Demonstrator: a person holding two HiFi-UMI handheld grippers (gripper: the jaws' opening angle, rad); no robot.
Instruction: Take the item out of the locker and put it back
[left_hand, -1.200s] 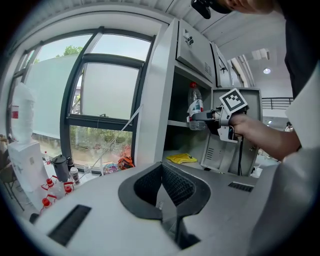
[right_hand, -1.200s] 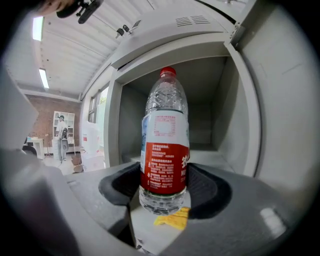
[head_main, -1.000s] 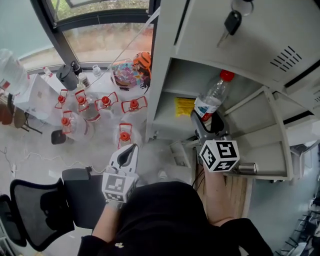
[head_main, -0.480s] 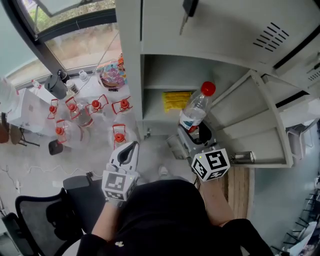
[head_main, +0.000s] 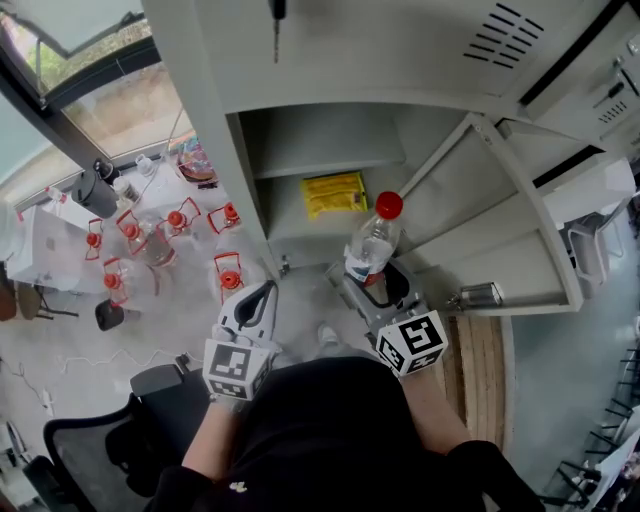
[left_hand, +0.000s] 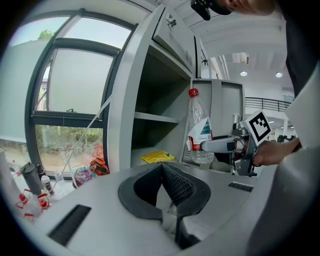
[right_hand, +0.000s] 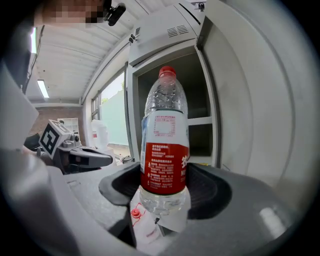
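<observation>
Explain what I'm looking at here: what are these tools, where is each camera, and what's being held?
No robot: a person holds a two-jaw gripper in each hand. The top-down picture comes from a camera on their head; the other two ride on the grippers, looking along the jaws. The right gripper is clamped on a water bottle with a red cap, upright, in front of the open grey locker. A yellow packet lies on the locker's shelf. The left gripper is shut and empty.
</observation>
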